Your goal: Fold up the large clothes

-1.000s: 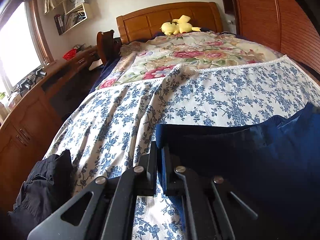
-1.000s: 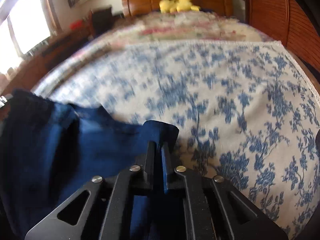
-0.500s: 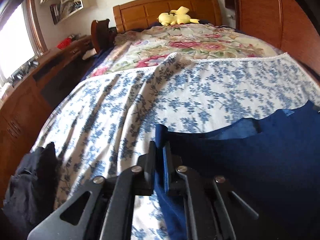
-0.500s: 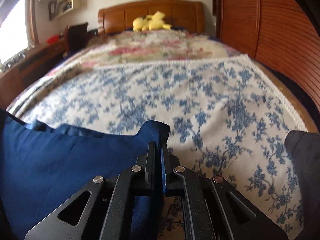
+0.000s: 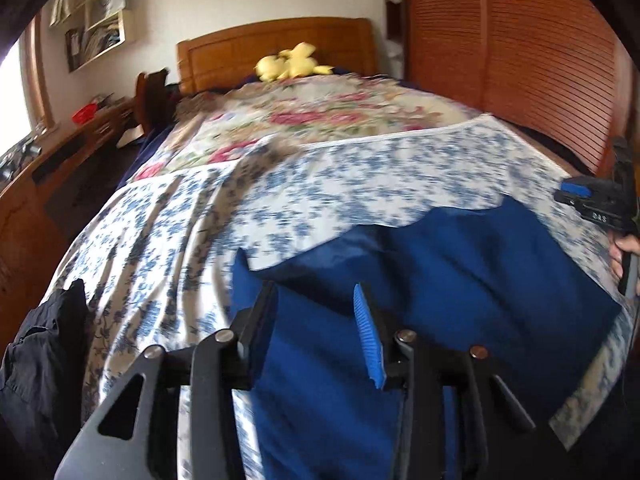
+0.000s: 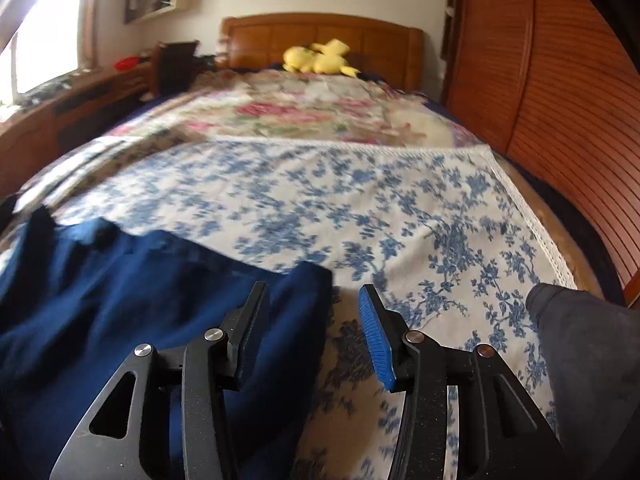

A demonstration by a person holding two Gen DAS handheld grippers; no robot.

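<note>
- Bedroom: one bed under a blue-flowered sheet, with one wooden headboard at its far end and a louvred wooden wardrobe along one side.
- One yellow plush toy lies at the head of the bed, just before the headboard.
- One blue garment lies spread on the foot of the bed, touching the sheet.
- Two dark clothes sit at the bed's foot corners: one black bundle beside the left tongs, one dark grey piece beside the right tongs.
- Left tongs: jaws spreading apart, the garment's cloth lying between them, pads not pressing on it.
- Right tongs: jaws also spreading; the garment's corner lies between them, beside the left pad, not pinched.
- One hand shows at the bed's wardrobe side, holding the right tongs.
</note>
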